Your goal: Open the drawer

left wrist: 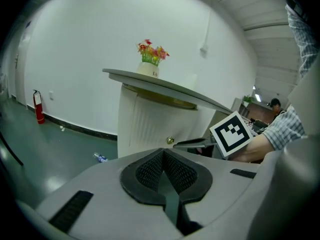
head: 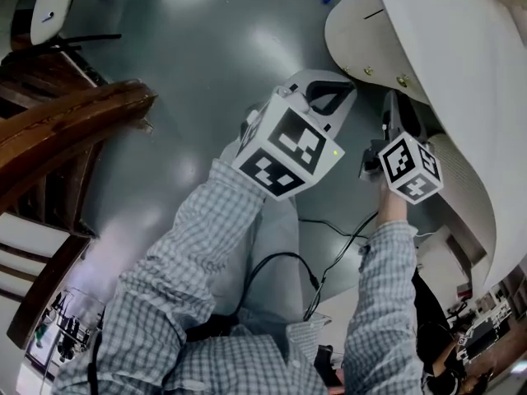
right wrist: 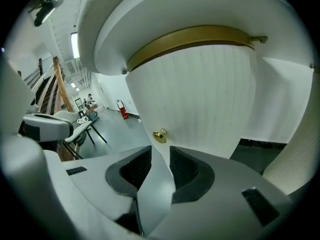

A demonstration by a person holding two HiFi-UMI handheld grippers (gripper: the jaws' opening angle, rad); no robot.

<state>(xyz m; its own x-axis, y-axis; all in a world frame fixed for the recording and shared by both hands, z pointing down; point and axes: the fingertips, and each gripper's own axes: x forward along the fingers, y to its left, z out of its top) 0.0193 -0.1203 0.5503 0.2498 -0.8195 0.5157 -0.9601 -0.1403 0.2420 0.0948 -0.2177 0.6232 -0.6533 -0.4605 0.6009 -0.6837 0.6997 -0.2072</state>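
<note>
Our right gripper (right wrist: 160,153) holds its jaws a little apart, empty, just short of the brass knob (right wrist: 160,135) on the drawer (right wrist: 200,99) under the table (right wrist: 150,19) edge. The left gripper (left wrist: 163,153) has its jaws pressed together on nothing. If we close off-centre, the small round knob may slip free.

The drawer (right wrist: 200,94) is a curved white front with fine vertical ribs, sitting right under the gold band (right wrist: 195,36) below the white table (right wrist: 150,19) top. Looks shut to me. There's a small shiny brass knob (right wrist: 160,135) sticking out low on its left side.
</note>
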